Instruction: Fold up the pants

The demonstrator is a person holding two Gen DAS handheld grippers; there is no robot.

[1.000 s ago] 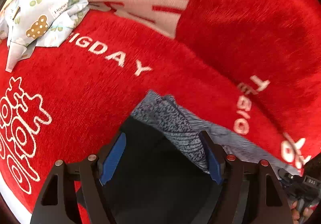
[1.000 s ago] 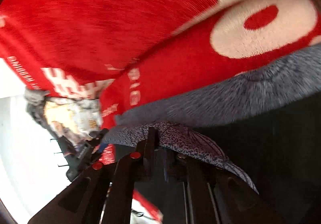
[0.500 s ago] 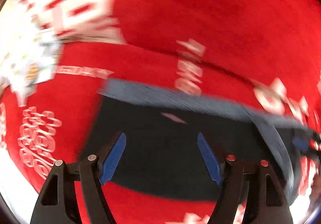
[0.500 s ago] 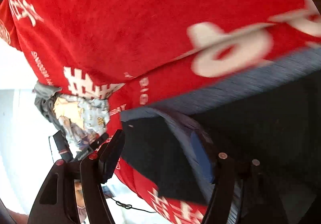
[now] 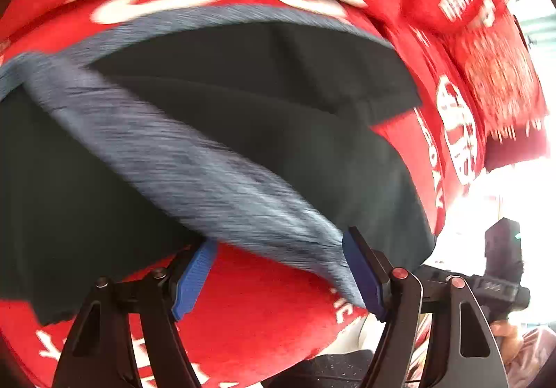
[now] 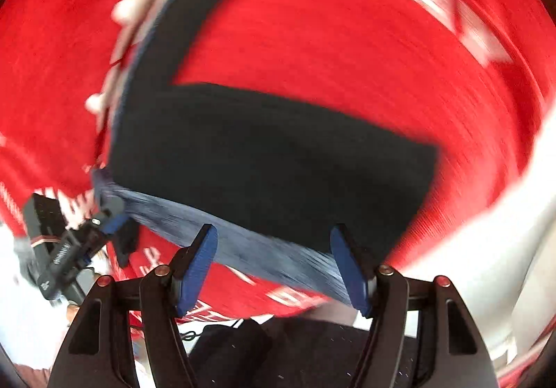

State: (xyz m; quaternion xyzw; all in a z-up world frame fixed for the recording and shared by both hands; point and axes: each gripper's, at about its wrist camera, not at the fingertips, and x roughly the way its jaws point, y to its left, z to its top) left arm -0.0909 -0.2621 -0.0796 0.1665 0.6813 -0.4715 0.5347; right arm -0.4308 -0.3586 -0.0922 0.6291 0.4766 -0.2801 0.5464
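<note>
Dark pants (image 5: 264,103) with a grey-blue marled waistband (image 5: 194,172) lie on a red blanket with white lettering (image 5: 264,311). My left gripper (image 5: 278,269) is open, its blue pads level with the waistband's near edge, gripping nothing. In the right wrist view the pants (image 6: 271,158) lie spread, one leg running up to the left. My right gripper (image 6: 274,263) is open at the waistband (image 6: 243,249). The left gripper also shows in the right wrist view (image 6: 80,242), at the waistband's left end. The views are blurred.
The red blanket (image 6: 330,26) covers the whole surface and folds up at the right in the left wrist view (image 5: 493,50). The right gripper's body (image 5: 500,269) and the hand holding it show at the lower right. A white surface (image 6: 486,249) lies at the right.
Both grippers have opened and let go of the waistband. The pants now lie flat on the blanket. Both cameras have swung, and the patterned cloth pile has left view.
</note>
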